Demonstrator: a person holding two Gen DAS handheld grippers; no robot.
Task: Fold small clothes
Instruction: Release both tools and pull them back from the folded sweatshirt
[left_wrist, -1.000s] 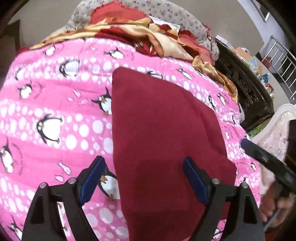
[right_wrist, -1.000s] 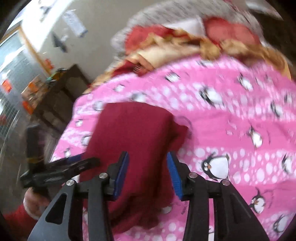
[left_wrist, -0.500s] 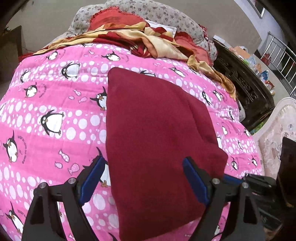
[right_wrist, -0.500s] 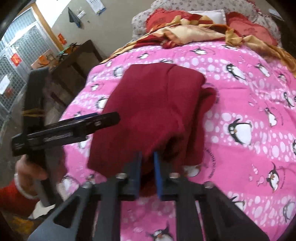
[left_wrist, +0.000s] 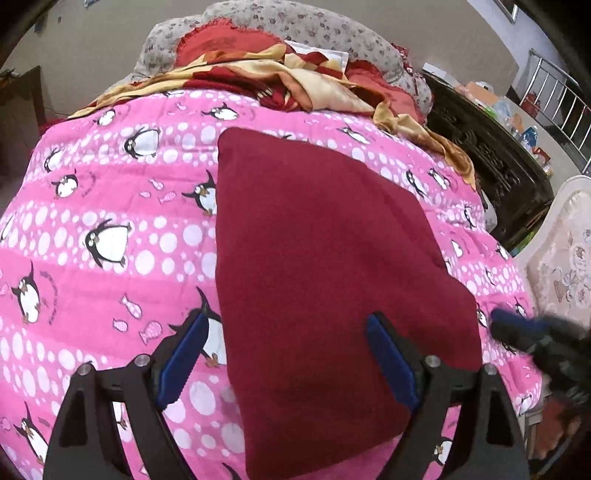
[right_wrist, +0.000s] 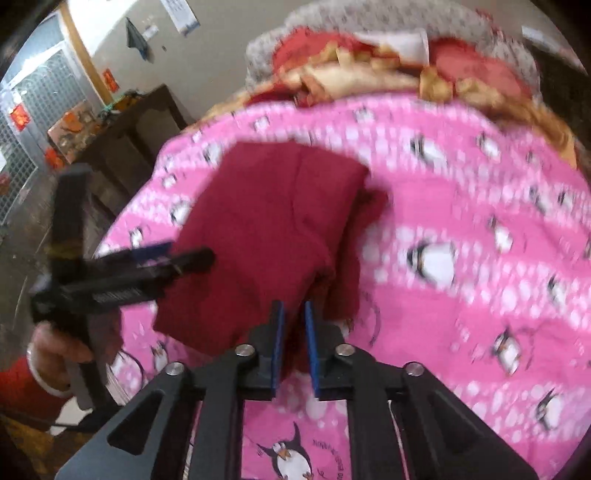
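Observation:
A dark red garment (left_wrist: 314, 266) lies folded on the pink penguin quilt (left_wrist: 110, 221). My left gripper (left_wrist: 284, 354) is open and empty, hovering over the garment's near end. In the right wrist view the garment (right_wrist: 266, 229) lies bunched, with a folded layer on top. My right gripper (right_wrist: 294, 343) is nearly shut, its blue pads pinching the garment's near edge. The left gripper also shows in the right wrist view (right_wrist: 147, 269), at the garment's left side. The right gripper shows in the left wrist view (left_wrist: 532, 332), at the garment's right corner.
A red and gold blanket (left_wrist: 295, 81) and a floral pillow (left_wrist: 295, 22) are heaped at the bed's far end. A dark wooden cabinet (left_wrist: 491, 155) stands right of the bed. A dark table (right_wrist: 129, 136) stands beyond the bed's left side.
My right gripper closed from open onto the garment's near edge and drew back a little. My left gripper stayed open over the garment.

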